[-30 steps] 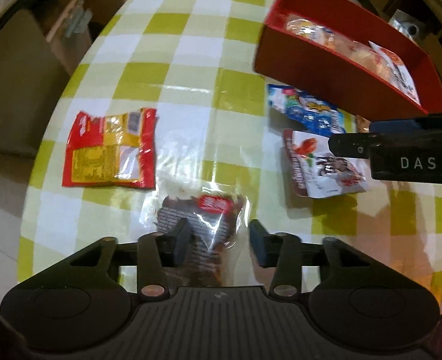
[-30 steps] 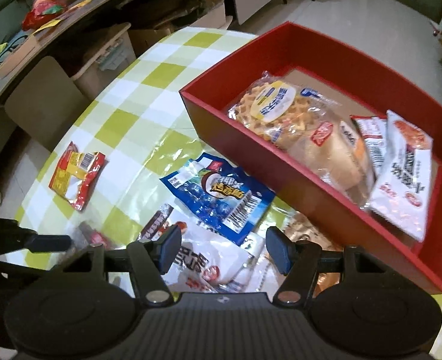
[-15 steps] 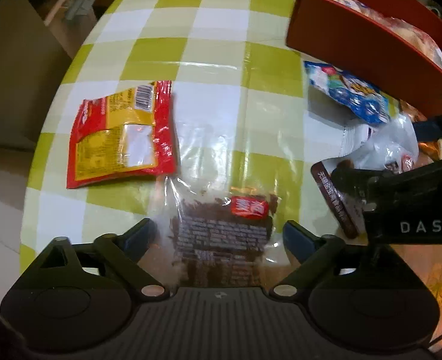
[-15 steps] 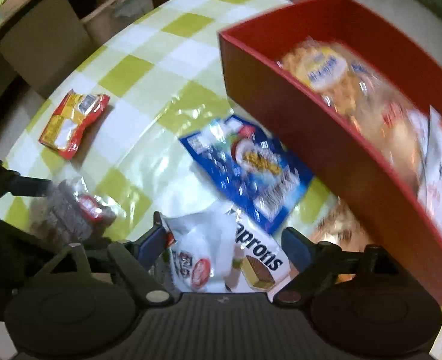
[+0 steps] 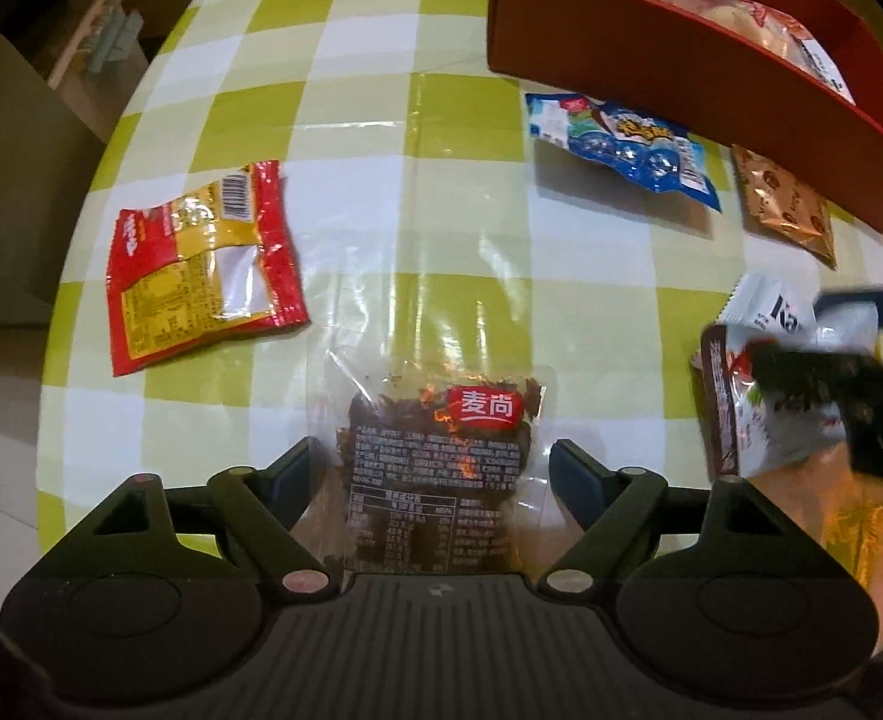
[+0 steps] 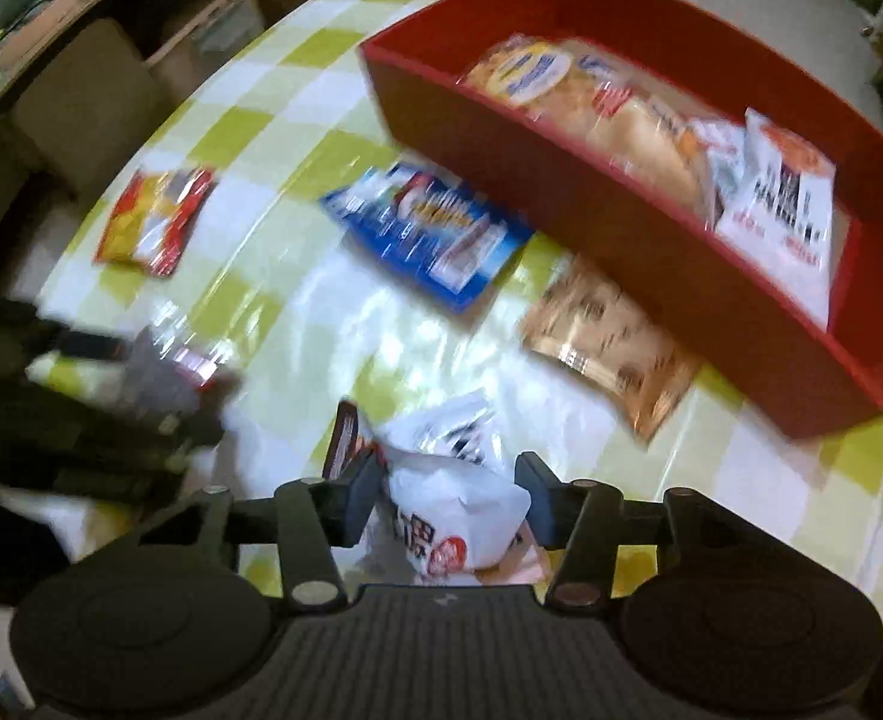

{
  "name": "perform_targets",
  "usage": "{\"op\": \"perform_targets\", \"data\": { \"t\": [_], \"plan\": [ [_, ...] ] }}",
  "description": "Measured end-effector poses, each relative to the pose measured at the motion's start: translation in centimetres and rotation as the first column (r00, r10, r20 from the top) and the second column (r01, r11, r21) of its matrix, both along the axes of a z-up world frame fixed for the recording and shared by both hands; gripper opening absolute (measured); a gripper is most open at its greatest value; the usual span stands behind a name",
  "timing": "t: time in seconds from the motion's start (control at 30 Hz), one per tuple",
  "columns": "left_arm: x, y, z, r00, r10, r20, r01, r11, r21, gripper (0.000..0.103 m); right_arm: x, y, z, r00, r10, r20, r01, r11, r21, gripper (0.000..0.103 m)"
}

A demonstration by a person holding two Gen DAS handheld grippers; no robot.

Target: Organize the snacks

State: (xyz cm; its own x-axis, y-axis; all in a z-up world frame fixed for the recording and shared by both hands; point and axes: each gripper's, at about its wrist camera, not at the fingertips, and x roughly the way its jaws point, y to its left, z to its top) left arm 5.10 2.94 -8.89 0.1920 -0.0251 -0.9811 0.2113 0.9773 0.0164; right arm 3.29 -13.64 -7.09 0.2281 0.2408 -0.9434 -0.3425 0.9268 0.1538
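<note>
My left gripper point(image 5: 429, 474) is open with its jaws on either side of a clear packet of dark brown snack point(image 5: 441, 456) with a red label, lying on the checked table. My right gripper point(image 6: 444, 495) is shut on a white snack packet point(image 6: 447, 516), crumpling it; that packet also shows in the left wrist view point(image 5: 765, 384). The red box point(image 6: 621, 222) holds several snack packets, among them a waffle pack point(image 6: 531, 78). A blue packet point(image 6: 429, 228), a bronze packet point(image 6: 609, 330) and a red-yellow packet point(image 5: 201, 264) lie loose on the table.
The table edge point(image 5: 63, 312) curves close on the left, with a chair back point(image 5: 3, 180) and shelves beyond it. The red box point(image 5: 681, 60) stands at the far right of the table. The left gripper shows blurred in the right wrist view point(image 6: 81, 414).
My right gripper has closed on the white packet and pulled it back off the blue and bronze packets. My left gripper stayed open around the brown snack packet, a little closer.
</note>
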Motion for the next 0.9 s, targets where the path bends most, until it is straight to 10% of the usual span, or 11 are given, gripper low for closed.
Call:
{"op": "perform_targets", "data": {
  "t": [0.33,0.57,0.7,0.83,0.9],
  "plan": [
    [0.3,1.1,0.1,1.000,0.008,-0.008,-0.008,1.000,-0.003,0.086,-5.2,2.0,0.8,0.958,0.283,0.039,-0.272,0.946,-0.178,0.060],
    [1.2,2.5,-0.1,0.996,0.079,-0.046,-0.081,0.996,-0.045,0.087,-6.2,8.6,-0.6,0.729,0.684,-0.010,-0.653,0.692,-0.308,0.060],
    [1.1,2.9,-0.1,0.997,0.066,-0.047,-0.068,0.997,-0.043,0.089,-5.7,10.1,-1.9,0.638,0.768,-0.055,-0.744,0.597,-0.299,0.078],
    [1.3,3.4,-0.6,0.995,0.071,-0.070,-0.075,0.996,-0.055,0.090,-6.0,10.0,-1.9,0.673,0.738,-0.044,-0.716,0.635,-0.290,0.081],
    [1.6,3.8,-0.9,0.993,0.080,-0.082,-0.085,0.995,-0.061,0.091,-6.4,9.4,-1.9,0.743,0.669,-0.012,-0.645,0.711,-0.281,0.081]
  ]
}}
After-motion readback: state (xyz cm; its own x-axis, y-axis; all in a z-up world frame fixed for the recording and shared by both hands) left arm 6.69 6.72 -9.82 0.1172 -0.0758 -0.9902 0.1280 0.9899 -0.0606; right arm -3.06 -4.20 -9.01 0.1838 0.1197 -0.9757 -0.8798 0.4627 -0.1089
